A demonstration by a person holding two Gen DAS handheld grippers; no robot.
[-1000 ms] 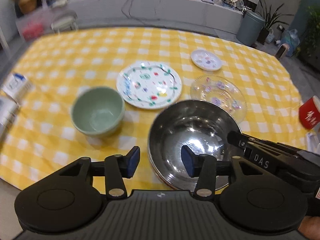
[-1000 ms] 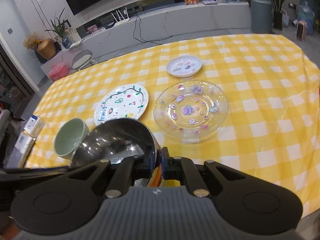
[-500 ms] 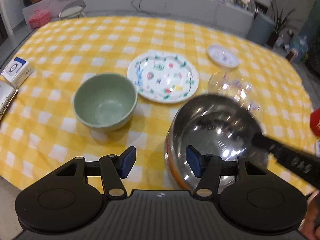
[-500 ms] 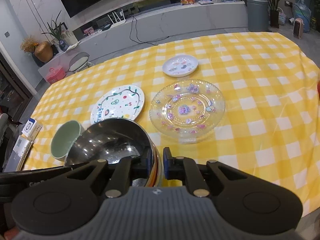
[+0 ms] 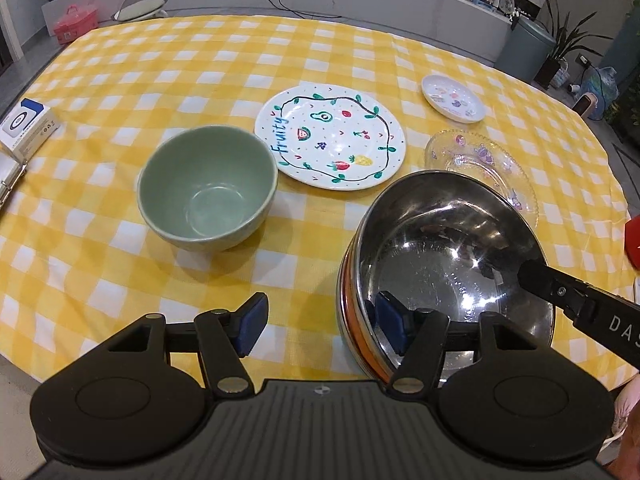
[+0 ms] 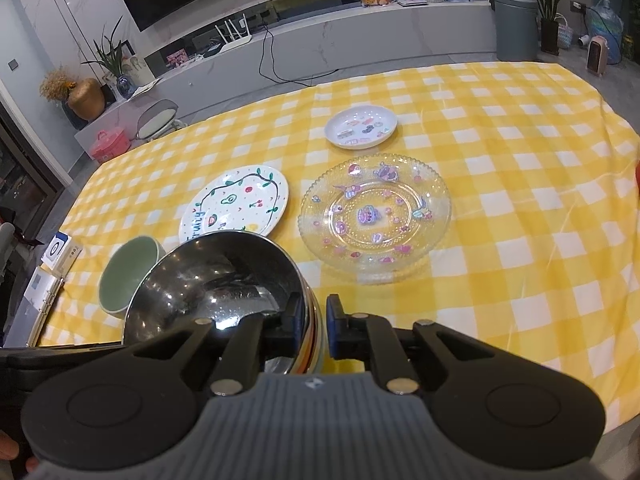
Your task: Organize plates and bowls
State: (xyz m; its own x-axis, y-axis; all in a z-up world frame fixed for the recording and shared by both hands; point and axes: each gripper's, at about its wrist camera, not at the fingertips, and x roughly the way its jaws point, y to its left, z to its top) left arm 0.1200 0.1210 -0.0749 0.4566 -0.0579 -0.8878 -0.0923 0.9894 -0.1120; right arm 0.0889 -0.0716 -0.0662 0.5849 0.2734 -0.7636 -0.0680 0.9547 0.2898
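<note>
A steel bowl point(image 5: 448, 256) with an orange outer band stands tilted near the table's front edge. My right gripper point(image 6: 315, 324) is shut on its near rim, one pad inside and one outside; one of its fingers point(image 5: 560, 292) reaches in from the right. My left gripper point(image 5: 320, 326) hangs low over the cloth, its jaws opening. Its right pad is inside the steel bowl's left rim and its left pad is outside, neither pressing. A green bowl point(image 5: 208, 188) sits to the left. Behind lie a fruit-painted plate point(image 5: 332, 136), a clear glass plate point(image 6: 376, 216) and a small white plate point(image 6: 362, 126).
The yellow checked tablecloth point(image 5: 160, 64) covers the table. A white and blue box point(image 5: 26, 126) and a ring binder point(image 5: 8, 176) lie at the left edge. A red object point(image 5: 632, 240) shows at the far right. The table's front edge runs just under both grippers.
My left gripper has sunk toward the table and its jaws have spread wider. The steel bowl has tipped up from lying flat, still pinched by my right gripper.
</note>
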